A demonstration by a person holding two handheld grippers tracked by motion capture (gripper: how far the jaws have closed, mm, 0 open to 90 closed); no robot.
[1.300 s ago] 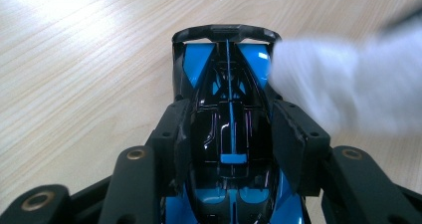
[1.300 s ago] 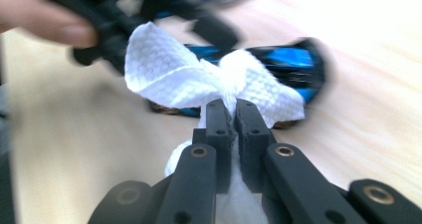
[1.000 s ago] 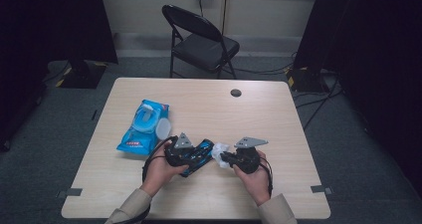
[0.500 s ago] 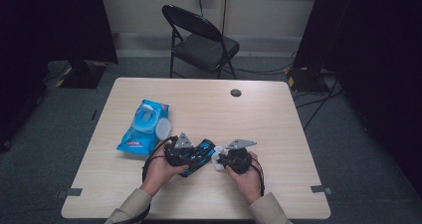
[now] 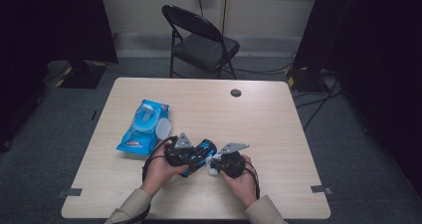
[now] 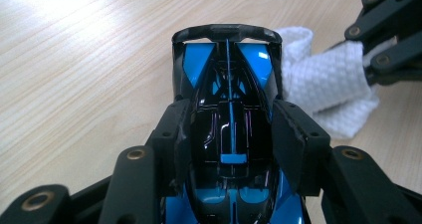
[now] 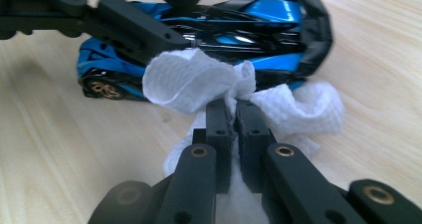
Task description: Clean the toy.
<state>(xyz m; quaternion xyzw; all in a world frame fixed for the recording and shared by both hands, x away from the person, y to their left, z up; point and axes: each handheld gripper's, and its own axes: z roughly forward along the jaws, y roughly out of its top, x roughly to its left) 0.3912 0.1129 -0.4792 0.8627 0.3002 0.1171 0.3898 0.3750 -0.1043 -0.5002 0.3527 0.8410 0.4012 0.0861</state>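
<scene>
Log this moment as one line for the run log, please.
left gripper: shut on toy car | right gripper: shut on white wipe | wipe against car's side | wipes pack: on table

Both forearms enter from 6 o'clock over the worktop (image 5: pixel 278 109) and meet near its front middle. The left hand (image 5: pixel 158 170) holds the left gripper (image 6: pixel 230 134), which points toward 3 o'clock; its jaws are clamped on the toy car (image 6: pixel 230 84). The right hand (image 5: pixel 244 181) holds the right gripper (image 7: pixel 236 115), pointing toward 9 o'clock, jaws pinched on the white wipe (image 7: pixel 191 79).
</scene>
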